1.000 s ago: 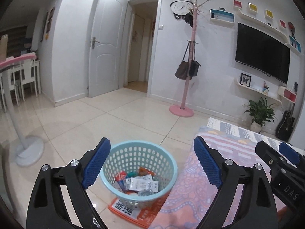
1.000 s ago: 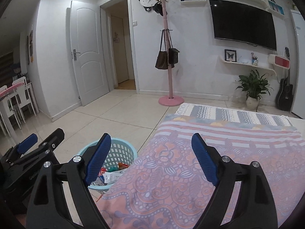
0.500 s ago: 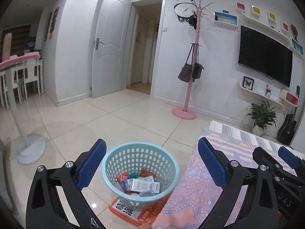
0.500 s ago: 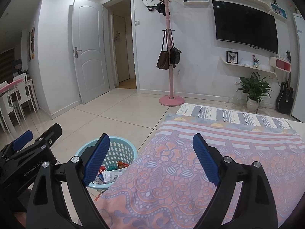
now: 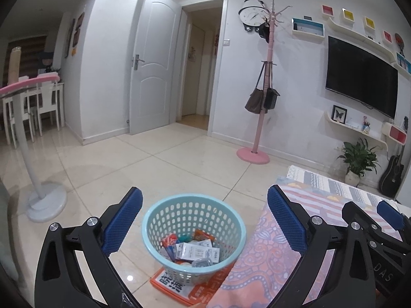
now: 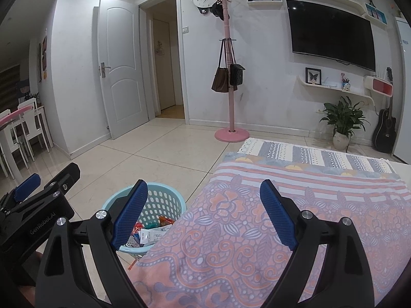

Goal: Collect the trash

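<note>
A light blue perforated basket (image 5: 194,220) stands on the floor beside the table and holds several wrappers and small packets (image 5: 191,249). It also shows in the right wrist view (image 6: 164,201). My left gripper (image 5: 204,220) is open and empty, held above and in front of the basket. My right gripper (image 6: 203,214) is open and empty over the patterned pink tablecloth (image 6: 295,218). The right gripper shows at the right edge of the left wrist view (image 5: 372,220).
An orange and white printed sheet (image 5: 179,286) lies under the basket. A white stand with a round base (image 5: 43,205) is on the floor at left. A pink coat rack (image 5: 257,151) with bags, a plant (image 6: 341,125) and a guitar (image 6: 384,133) stand by the far wall.
Both grippers have drawn back and tilted up slightly, so the basket sits a little lower in both views. Both stay open and empty.
</note>
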`<action>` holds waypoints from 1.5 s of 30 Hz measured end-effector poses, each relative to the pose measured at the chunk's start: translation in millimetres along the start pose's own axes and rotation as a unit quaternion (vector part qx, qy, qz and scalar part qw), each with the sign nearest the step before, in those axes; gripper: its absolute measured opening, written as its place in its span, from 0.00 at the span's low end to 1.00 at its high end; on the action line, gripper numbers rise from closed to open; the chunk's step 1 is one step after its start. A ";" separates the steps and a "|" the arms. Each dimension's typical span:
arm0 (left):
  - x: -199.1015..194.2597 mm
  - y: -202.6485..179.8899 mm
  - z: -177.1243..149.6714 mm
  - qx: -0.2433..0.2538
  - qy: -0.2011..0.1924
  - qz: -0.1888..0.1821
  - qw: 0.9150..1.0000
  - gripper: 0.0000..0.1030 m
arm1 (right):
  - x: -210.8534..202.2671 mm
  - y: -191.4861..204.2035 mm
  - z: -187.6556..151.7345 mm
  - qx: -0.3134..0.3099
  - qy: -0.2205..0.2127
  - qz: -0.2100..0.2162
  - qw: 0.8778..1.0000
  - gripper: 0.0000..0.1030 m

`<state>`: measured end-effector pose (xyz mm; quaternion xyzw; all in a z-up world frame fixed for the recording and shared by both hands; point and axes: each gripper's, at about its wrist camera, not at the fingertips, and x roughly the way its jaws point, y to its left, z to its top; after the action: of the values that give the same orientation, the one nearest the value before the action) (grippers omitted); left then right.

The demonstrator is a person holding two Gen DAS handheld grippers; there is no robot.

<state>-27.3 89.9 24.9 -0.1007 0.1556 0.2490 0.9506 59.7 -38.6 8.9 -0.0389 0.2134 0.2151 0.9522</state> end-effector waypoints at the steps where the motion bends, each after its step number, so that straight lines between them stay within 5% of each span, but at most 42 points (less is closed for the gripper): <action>1: -0.4 0.4 0.1 0.000 0.000 0.000 1.000 0.92 | -0.5 0.0 0.4 0.000 0.000 0.000 1.000 0.82; 45: -4.1 0.7 4.7 0.005 0.011 0.003 1.000 0.92 | 9.3 -7.1 -4.6 0.010 0.016 0.008 1.000 0.83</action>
<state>-29.9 90.0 30.6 -0.0983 0.1680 0.2503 0.9484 68.6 -42.1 0.7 -0.0308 0.2311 0.2202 0.9472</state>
